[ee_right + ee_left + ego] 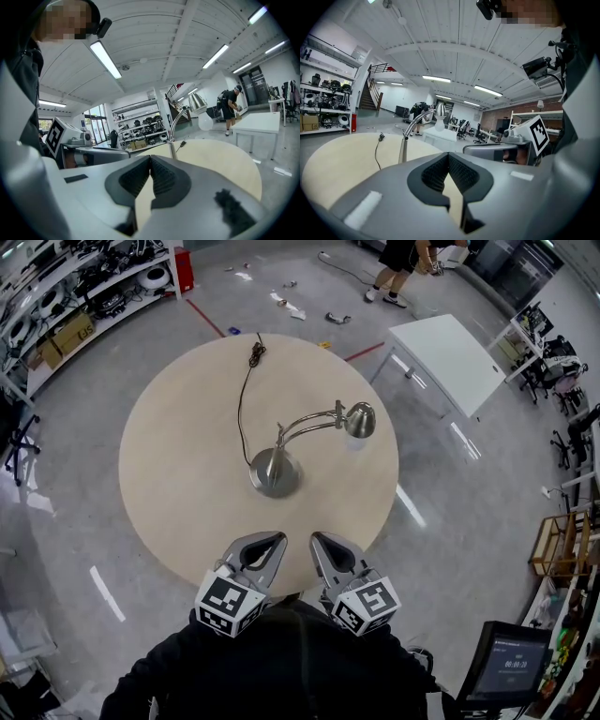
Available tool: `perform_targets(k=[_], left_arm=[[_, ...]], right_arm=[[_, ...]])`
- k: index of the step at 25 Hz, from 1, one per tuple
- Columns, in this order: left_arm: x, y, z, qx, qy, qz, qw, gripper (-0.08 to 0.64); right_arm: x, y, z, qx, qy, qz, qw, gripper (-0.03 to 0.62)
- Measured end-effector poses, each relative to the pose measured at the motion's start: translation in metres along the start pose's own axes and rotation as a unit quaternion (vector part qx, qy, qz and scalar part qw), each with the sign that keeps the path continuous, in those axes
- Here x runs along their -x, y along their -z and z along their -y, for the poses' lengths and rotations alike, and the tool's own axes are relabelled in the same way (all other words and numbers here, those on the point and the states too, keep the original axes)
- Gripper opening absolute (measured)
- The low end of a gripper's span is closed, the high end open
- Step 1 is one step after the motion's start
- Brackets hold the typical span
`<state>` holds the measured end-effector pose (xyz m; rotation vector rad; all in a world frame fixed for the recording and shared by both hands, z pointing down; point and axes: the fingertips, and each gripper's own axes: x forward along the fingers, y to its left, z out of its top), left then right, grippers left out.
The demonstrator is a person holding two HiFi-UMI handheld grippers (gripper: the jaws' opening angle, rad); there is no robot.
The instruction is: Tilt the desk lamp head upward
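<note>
- Your left gripper (266, 542) and right gripper (324, 542) both have jaws pressed together on nothing, at the table's (178, 474) six o'clock edge.
- The lamp (275, 472) stands mid-table, well apart from them, its head (360, 419) out toward two o'clock.
- Its cord (242, 399) trails to twelve o'clock.

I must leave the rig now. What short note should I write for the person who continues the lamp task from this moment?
Left gripper: shut, empty, at the near edge of the table. Right gripper: the same, beside it.
Lamp: upright in the middle, its head facing down, cord trailing to the far edge.
Done: nothing; no gripper touches the lamp.
Left: reach the head and tilt it upward.
</note>
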<state>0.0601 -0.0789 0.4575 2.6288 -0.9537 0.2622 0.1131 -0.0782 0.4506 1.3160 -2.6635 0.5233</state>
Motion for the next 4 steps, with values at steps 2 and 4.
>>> perform_targets(k=[2, 4], left_arm=[[-0.0001, 0.0002, 0.0003, -0.002, 0.004, -0.003, 1.0000, 0.006], [0.0008, 0.0007, 0.0001, -0.004, 0.007, -0.004, 1.0000, 0.006]], right_arm=[[0.0012, 0.0022, 0.0015, -0.001, 0.007, -0.001, 1.000, 0.005], [0.0018, 0.0049, 0.0018, -0.001, 0.011, -0.001, 1.000, 0.005]])
